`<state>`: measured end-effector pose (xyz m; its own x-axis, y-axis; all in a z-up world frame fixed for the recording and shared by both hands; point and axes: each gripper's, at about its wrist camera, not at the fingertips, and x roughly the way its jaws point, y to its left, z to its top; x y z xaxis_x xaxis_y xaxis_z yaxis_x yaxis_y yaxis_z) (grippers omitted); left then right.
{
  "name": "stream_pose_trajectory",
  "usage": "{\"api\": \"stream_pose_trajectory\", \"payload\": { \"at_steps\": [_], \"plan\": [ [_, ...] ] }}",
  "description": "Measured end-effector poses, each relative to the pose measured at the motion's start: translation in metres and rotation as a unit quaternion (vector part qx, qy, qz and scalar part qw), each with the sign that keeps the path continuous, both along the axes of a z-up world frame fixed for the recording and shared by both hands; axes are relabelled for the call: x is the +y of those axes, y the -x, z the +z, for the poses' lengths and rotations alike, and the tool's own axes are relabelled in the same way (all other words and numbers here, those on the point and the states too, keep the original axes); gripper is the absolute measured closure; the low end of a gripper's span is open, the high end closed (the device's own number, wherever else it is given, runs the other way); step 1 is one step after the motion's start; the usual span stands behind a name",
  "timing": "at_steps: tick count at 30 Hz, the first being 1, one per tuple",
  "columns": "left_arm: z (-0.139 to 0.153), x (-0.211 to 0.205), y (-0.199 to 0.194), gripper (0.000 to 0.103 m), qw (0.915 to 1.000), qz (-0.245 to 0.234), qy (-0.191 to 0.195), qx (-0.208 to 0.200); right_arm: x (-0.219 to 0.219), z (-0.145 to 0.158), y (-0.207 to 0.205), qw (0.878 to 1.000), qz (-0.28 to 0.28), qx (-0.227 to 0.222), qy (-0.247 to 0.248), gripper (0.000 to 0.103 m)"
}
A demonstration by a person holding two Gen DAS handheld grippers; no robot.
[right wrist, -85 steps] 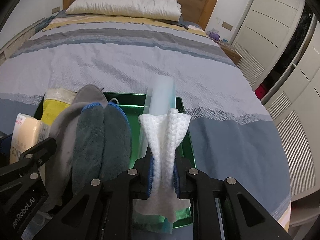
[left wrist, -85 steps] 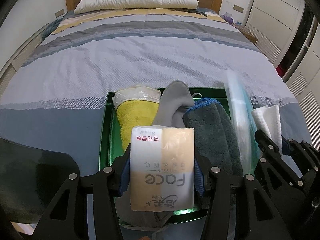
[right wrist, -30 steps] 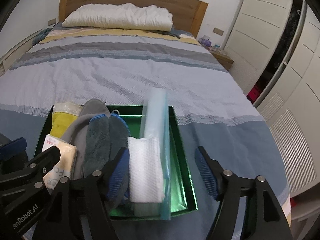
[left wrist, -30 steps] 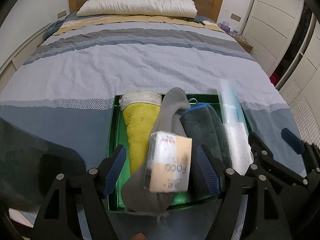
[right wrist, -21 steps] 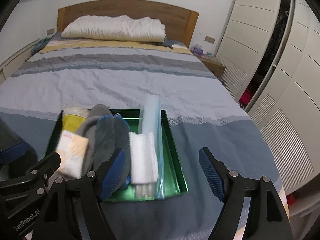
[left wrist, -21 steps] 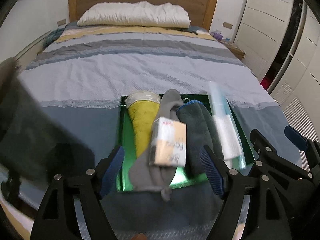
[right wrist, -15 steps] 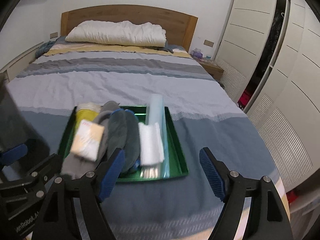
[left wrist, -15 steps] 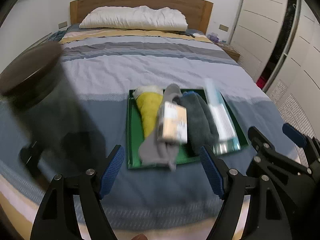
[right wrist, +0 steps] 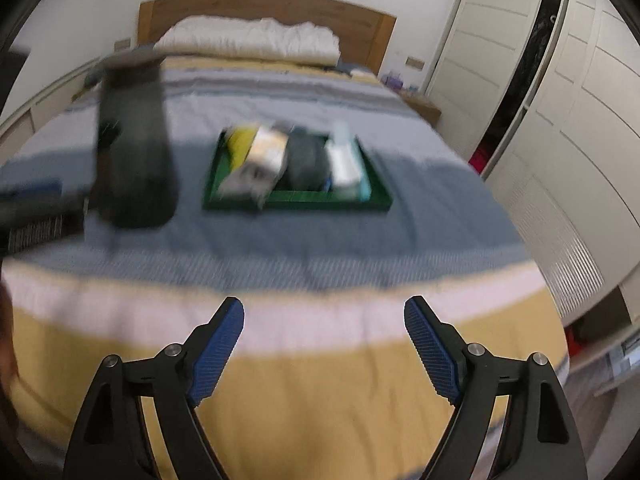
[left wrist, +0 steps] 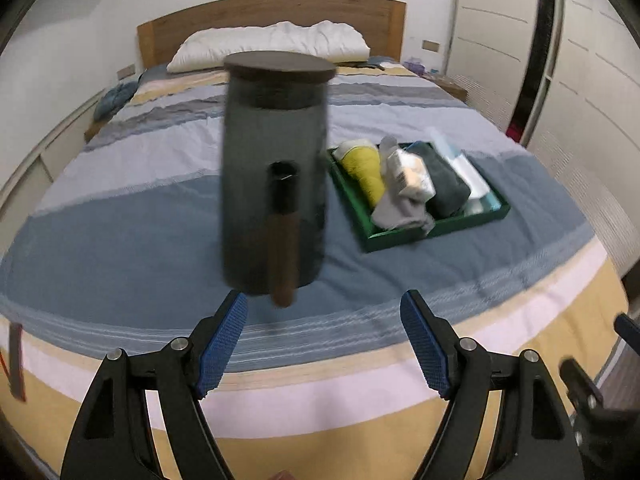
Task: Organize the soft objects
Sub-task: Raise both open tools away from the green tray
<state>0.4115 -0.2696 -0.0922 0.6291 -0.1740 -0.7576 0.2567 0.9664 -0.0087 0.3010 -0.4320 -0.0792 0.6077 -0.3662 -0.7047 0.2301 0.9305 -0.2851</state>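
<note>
Green tray (left wrist: 404,236): lay on the blue band of the striped bed (left wrist: 152,216), toward its near right part, well clear of the pillow (left wrist: 272,42) and wooden headboard (left wrist: 276,12) at the far end.

Contents, left to right in the left wrist view: yellow cloth (left wrist: 362,168), rolled; grey sock (left wrist: 400,208), its near end draped over the tray's near rim; tissue pack (left wrist: 412,174), lying tilted on top of the sock; dark grey towel (left wrist: 444,184), folded; white cloth (left wrist: 468,172) with a clear packet (left wrist: 490,200) along the right wall. All the soft items visible sat inside the tray; none showed loose on the bedcover.

Dark smoked jar (left wrist: 274,172): upright on the bed, left of the tray and apart from it, with a flat dark lid and a brush-like handle seen inside. Hard-sided; judged not part of the soft lot.

Left tongs (left wrist: 324,344): jaws spread, nothing between the blue pads, poised over the near edge of the bed, facing the jar. They had just been opening.

Right tongs (right wrist: 324,344): jaws spread, empty, over the yellow band at the near edge, well short of the tray (right wrist: 296,200). They had just been opening further. This view was blurred.

Step in hand, as judged: placing finished, both tongs empty and away from the tray.

Next move, as judged: little remained. At most, tuck the overhanging sock end inside the rim with a light pinch, without tipping the tissue pack.
</note>
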Motion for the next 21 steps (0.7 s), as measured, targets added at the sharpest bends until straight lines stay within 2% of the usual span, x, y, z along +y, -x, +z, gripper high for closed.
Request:
{"api": "stream_pose_trajectory", "payload": {
  "at_steps": [3, 7, 11, 16, 21],
  "plan": [
    [-0.005, 0.021, 0.004, 0.029, 0.9999, -0.008, -0.008, -0.004, 0.025, -0.01, 0.025, 1.0, 0.006, 0.014, 0.001, 0.02],
    [-0.01, 0.046, 0.004, 0.029, 0.9999, 0.007, 0.002, -0.01, 0.041, -0.008, 0.029, 1.0, 0.006, 0.0, -0.001, 0.02],
    [-0.009, 0.056, 0.009, 0.029, 0.9985, 0.016, 0.003, -0.051, 0.052, 0.0, 0.02, 0.999, 0.016, -0.034, -0.002, 0.018],
    [-0.008, 0.072, 0.024, 0.029, 0.9965, 0.019, 0.023, -0.077, 0.063, -0.002, 0.019, 0.999, 0.023, -0.048, 0.003, 0.018],
    [0.001, 0.1, 0.06, 0.029, 0.9927, 0.02, 0.025, -0.116, 0.077, -0.008, 0.034, 0.997, 0.036, -0.07, 0.001, 0.016]
  ]
}}
